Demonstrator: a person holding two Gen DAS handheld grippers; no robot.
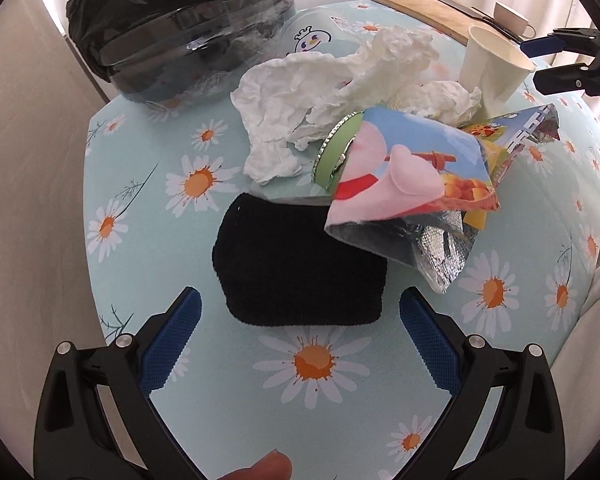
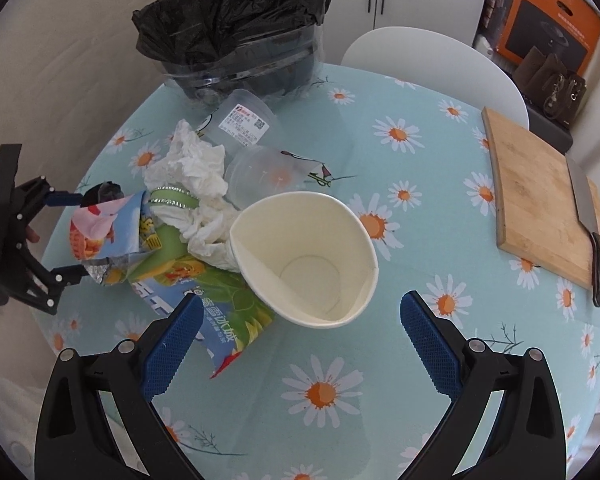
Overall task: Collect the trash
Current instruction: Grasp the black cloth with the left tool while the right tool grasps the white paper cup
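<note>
Daisy-print desk (image 2: 420,208) carries whole pile uncollected. Both my grippers wide open, empty: left gripper (image 1: 300,336) behind black folded cloth (image 1: 300,264), right gripper (image 2: 302,336) behind dented white paper cup (image 2: 306,260). Black-lined bin (image 2: 236,40) beyond.

Tablecloth (image 2: 420,92): smooth, glossy, daisy-printed. Tissue (image 1: 300,92): crumpled white paper; snack wrapper (image 1: 412,172): glossy print, silver foil inside. Cutting board (image 2: 540,196): matt wood; black cloth (image 1: 300,264): fuzzy.
</note>
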